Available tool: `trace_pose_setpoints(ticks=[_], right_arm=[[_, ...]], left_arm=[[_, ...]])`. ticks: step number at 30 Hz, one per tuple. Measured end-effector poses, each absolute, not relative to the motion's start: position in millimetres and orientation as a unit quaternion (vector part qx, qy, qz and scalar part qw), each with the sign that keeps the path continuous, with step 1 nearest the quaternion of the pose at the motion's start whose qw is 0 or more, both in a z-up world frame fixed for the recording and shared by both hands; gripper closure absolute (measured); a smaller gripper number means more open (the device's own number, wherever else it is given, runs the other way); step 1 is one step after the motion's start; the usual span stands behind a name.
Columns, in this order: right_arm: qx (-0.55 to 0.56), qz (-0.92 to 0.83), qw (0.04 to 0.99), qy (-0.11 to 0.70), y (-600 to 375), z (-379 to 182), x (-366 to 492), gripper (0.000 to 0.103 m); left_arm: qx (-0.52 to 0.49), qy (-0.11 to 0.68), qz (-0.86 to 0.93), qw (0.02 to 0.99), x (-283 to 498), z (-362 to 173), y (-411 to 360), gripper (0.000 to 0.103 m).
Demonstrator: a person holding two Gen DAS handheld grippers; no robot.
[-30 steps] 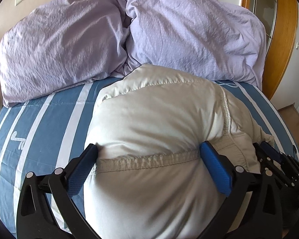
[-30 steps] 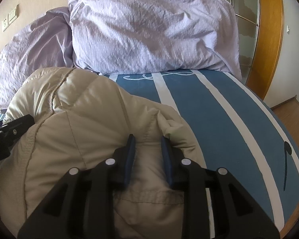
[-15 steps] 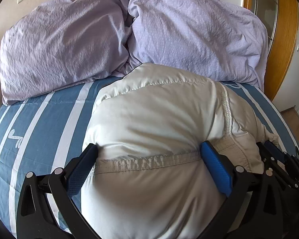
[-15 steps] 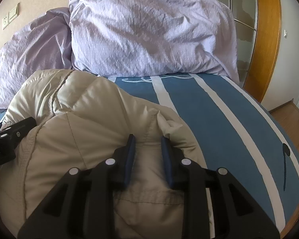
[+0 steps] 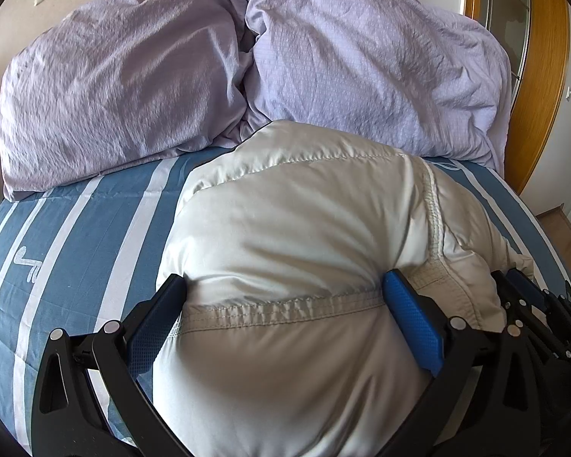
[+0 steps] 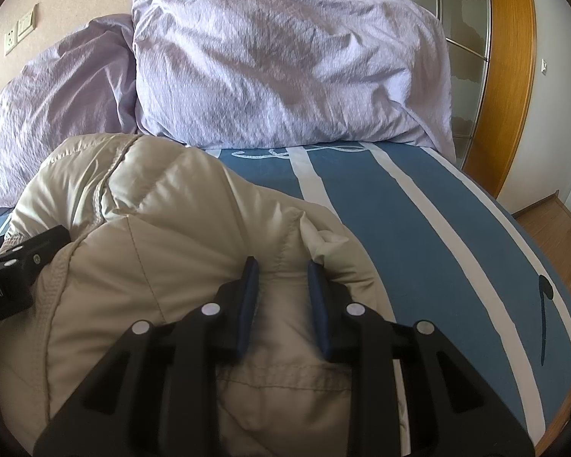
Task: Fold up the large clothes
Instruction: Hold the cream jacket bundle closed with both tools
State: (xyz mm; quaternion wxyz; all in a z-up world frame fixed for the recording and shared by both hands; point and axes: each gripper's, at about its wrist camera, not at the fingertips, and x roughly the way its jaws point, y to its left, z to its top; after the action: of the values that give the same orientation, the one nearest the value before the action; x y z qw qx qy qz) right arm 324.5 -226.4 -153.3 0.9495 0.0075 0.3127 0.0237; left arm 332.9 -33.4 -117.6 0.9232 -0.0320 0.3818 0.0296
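One legible marking found. In the right wrist view, white lettering stands on the black body of the left hand-held gripper (image 6: 7, 285) at the left edge of the frame. It reads mirrored or inverted; the visible characters appear to be "bbot.AI", and the start of the word is cut off by the frame edge, so the full word cannot be confirmed.

The blue striped bed sheet (image 6: 418, 228) carries white line motifs near the pillows and a dark mark resembling a musical note (image 6: 544, 304); none of these reads as text. The same sheet in the left wrist view shows a white printed motif (image 5: 28, 264), not legible as letters.
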Motion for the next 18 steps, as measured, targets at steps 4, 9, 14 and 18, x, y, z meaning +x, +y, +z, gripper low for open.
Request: trace_pose_setpoints(ticks=[4,9,14,18], right_arm=[[0.007,0.023,0.950,0.312,-226.3,-153.6,324.4,0.076],[0.007,0.024,0.950,0.312,-226.5,-153.9,324.2,0.076],[0.004,0.026,0.948,0.317,-226.0,-153.8,326.0,0.076],[0.008,0.040,0.940,0.340,-230.1,-147.8,331.6,0.074]], left_arm=[[-0.032,0.381,0.029,0.924,332.1,-118.7,-33.4,0.001],[-0.032,0.379,0.030,0.924,332.6,-119.2,-33.9,0.001],[-0.031,0.381,0.032,0.924,333.9,-119.2,-35.1,0.001],[-0.036,0.389,0.030,0.920,332.9,-116.3,-33.8,0.001]])
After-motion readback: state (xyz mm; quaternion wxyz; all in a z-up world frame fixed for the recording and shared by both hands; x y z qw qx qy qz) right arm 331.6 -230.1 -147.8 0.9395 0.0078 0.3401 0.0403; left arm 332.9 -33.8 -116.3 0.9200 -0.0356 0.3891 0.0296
